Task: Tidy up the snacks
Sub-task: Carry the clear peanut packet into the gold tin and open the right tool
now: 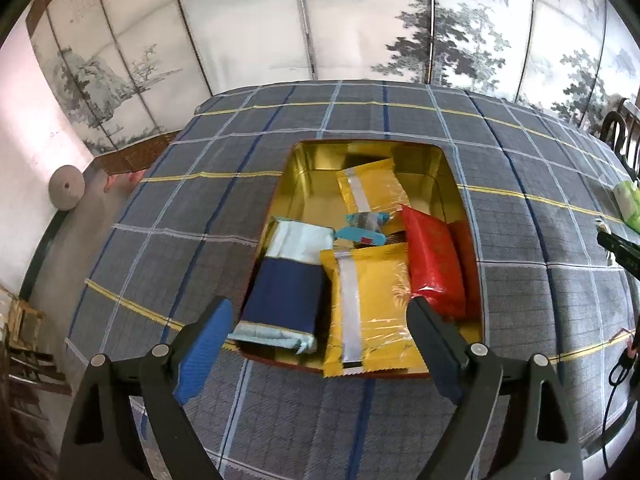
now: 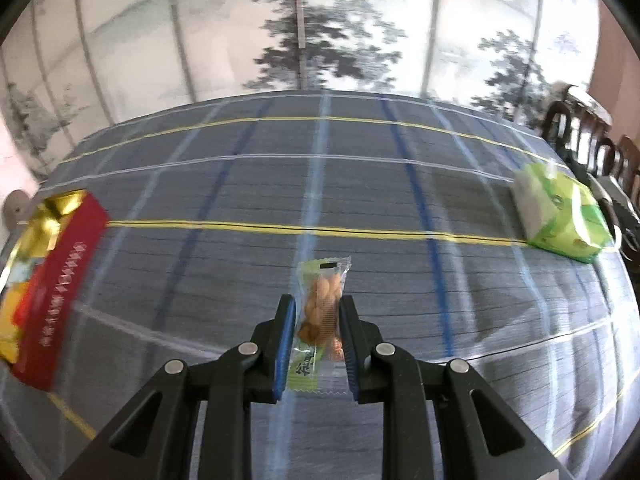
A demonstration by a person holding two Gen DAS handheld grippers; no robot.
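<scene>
A red tin with a gold inside (image 1: 304, 176) sits on the plaid tablecloth. It holds a navy and pale-blue packet (image 1: 286, 288), two yellow packets (image 1: 366, 300), red packets (image 1: 434, 260) and a small teal sweet (image 1: 362, 224). My left gripper (image 1: 320, 312) is open and empty, hovering above the tin's near edge. My right gripper (image 2: 318, 312) is shut on a clear and green peanut packet (image 2: 322, 312), held above the cloth. The tin shows at the left edge of the right wrist view (image 2: 60, 280).
A green tissue pack (image 2: 564, 216) lies at the far right of the table; it also shows in the left wrist view (image 1: 628, 200). A painted folding screen (image 1: 320, 20) stands behind the table. Dark wooden chairs (image 2: 592, 148) stand at the right.
</scene>
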